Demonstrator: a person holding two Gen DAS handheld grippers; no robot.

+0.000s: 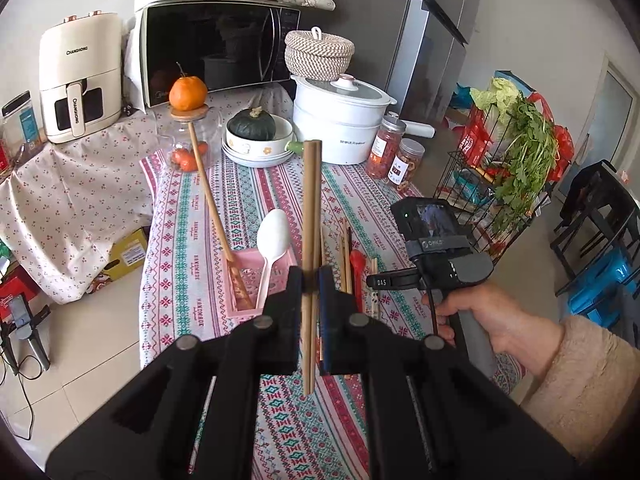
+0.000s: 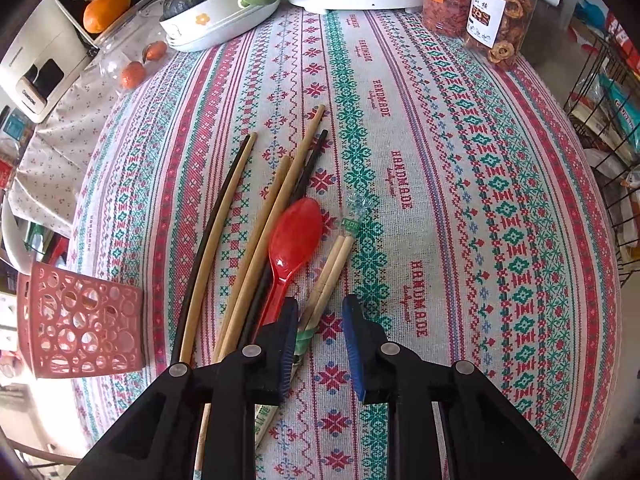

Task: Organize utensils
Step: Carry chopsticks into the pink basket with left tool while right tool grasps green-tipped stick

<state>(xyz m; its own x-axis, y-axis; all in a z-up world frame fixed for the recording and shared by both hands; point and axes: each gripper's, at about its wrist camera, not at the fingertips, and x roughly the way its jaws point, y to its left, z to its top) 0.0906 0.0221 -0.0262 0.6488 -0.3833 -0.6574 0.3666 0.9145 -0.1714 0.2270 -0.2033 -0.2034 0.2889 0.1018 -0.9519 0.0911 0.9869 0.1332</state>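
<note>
- Kitchen clutter lines the back: a microwave [image 1: 216,48], a cream air fryer [image 1: 80,76], a white steamer pot [image 1: 340,120] and a bowl [image 1: 260,142] with a dark green squash [image 1: 252,122] in it.
- Striped patterned cloth covers the surface [image 2: 460,160] where the utensils lie.
- My left fingers [image 1: 310,280] are nearly closed, clamped on a pair of wooden chopsticks [image 1: 311,200] that stand almost upright, well clear of the cloth.
- Just behind them sits the pink basket [image 1: 248,272], and in it a white spoon [image 1: 272,236] and a long wooden spoon [image 1: 212,208] lean toward the back.
- Over in the right wrist view, my right fingers [image 2: 320,328] point steeply down at the loose pile, with a gap between the blue pads [image 2: 354,344] and nothing pinched there.
- Wrapped disposable chopsticks [image 2: 328,276] run in beside the left-hand pad; I cannot tell whether it touches them.
- Next to those lies the red spoon [image 2: 294,240], bowl pointing away from me.
- Left of it fan out loose chopsticks [image 2: 264,236], some pale wood, some black, overlapping one another.
- From the left wrist view I see my right hand [image 1: 496,320] wrapped around the handle, with a fuzzy beige sleeve [image 1: 580,380] behind it.
</note>
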